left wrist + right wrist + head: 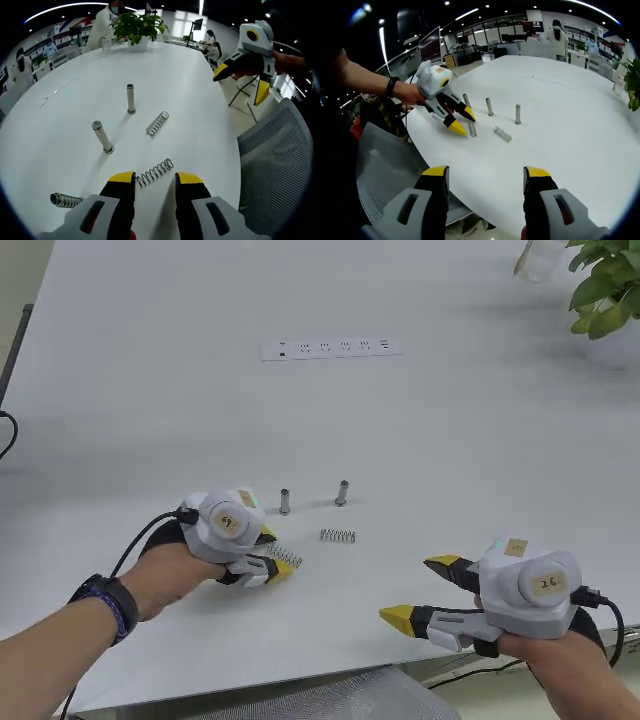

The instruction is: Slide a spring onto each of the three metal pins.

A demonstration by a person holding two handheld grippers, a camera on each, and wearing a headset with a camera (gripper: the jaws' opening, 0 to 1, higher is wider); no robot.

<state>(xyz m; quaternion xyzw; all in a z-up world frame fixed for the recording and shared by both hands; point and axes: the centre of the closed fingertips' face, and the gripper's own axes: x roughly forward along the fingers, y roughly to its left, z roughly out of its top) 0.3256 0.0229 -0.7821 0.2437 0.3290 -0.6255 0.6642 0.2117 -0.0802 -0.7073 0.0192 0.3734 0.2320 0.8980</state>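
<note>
Two bare metal pins [285,502] [342,493] stand upright on the white table. A third pin [65,200], wrapped in a spring, shows at the lower left of the left gripper view. One loose spring [338,535] lies in front of the pins. Another spring [155,172] lies on the table between the tips of my left gripper [155,177], which is open and apart from it. My left gripper [275,552] rests low on the table. My right gripper [420,590] is open and empty near the table's front edge, well to the right of the pins.
A white power strip [330,348] lies far back on the table. A potted plant [605,290] stands at the back right corner. A grey mesh chair [330,695] sits below the table's front edge.
</note>
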